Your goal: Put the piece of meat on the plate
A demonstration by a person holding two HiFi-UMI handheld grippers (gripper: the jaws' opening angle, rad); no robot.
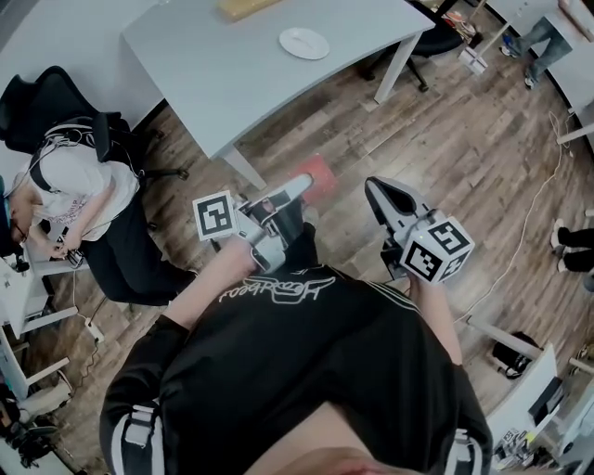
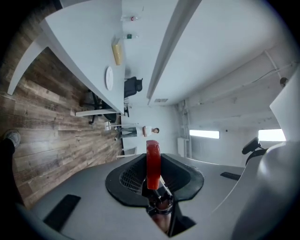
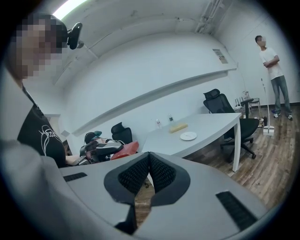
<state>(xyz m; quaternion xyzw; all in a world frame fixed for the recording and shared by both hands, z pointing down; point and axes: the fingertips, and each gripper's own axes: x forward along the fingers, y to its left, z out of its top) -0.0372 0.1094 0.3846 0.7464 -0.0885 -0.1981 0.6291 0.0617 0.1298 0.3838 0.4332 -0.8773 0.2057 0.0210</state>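
Note:
The piece of meat (image 1: 319,175) is a flat red slab, and my left gripper (image 1: 302,186) is shut on it above the wooden floor. In the left gripper view the meat (image 2: 153,161) stands edge-on between the jaws. A small white plate (image 1: 304,43) lies on the grey table (image 1: 232,65) ahead of me, some way beyond both grippers. My right gripper (image 1: 375,191) is beside the left one, its jaws shut on nothing. In the right gripper view the plate (image 3: 188,136) rests on the table, and the meat (image 3: 125,149) shows at the left.
A person sits in a black chair (image 1: 70,181) at the left. A yellow block (image 1: 246,7) lies on the table behind the plate. The table's near leg (image 1: 241,167) stands just ahead of my left gripper. Another person (image 3: 272,63) stands at the far right.

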